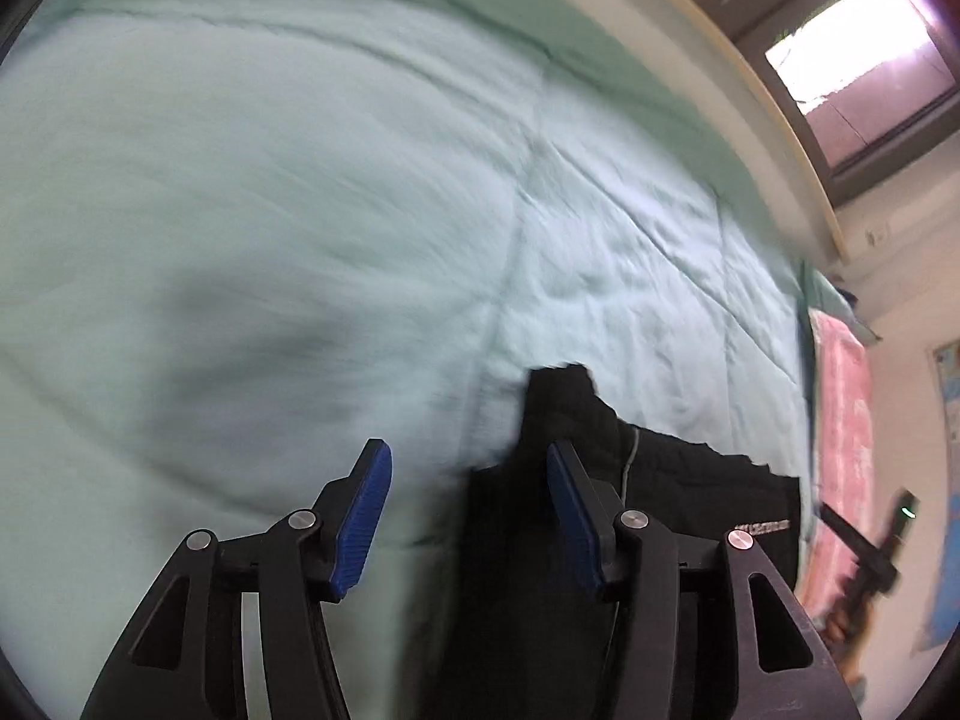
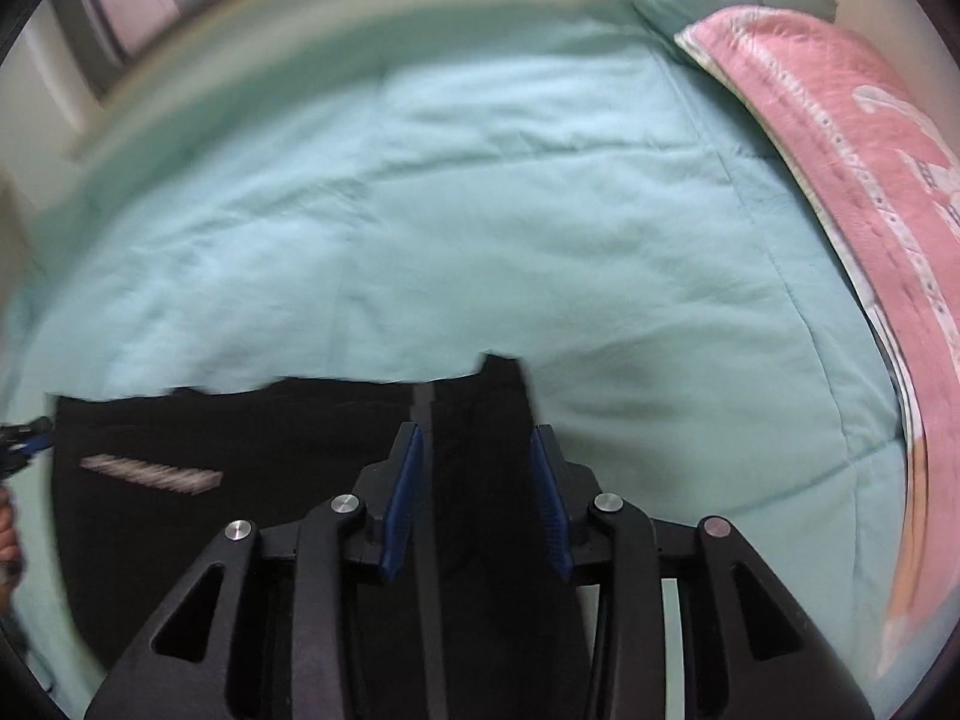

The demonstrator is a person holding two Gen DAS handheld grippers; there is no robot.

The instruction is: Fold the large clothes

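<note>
Your left gripper (image 1: 468, 510) stands with its jaws wide apart. The left blue pad (image 1: 363, 519) hangs over bare quilt, with nothing between it and the other pad. The right-hand pad sits against the edge of the black garment (image 1: 540, 570), which rises in a narrow peak just behind that pad. From the left wrist view you cannot tell whether that pad touches the cloth or merely overlaps it. Nothing is clamped.

The black garment lies on the pale green quilt (image 1: 270, 210) and extends rightward from your left gripper. It carries a thin light cord and a small line of white lettering near its far right edge. Beyond that edge, a pink blanket (image 1: 846, 450) runs along the side of the bed. Dark-framed windows (image 1: 864, 60) sit at upper right. The left view is motion-blurred.

In the right wrist view, the black garment (image 2: 240, 540) spreads from the left edge of the frame to the centre, flat on the quilt (image 2: 480, 210). A strip of white lettering shows on its left part.

Your right gripper (image 2: 477, 495) has its jaws partly open, with a raised fold of black cloth standing between the two blue pads (image 2: 402, 498). You cannot tell whether the pads press the fold. The pink blanket (image 2: 840, 180) lies at the right edge.
</note>
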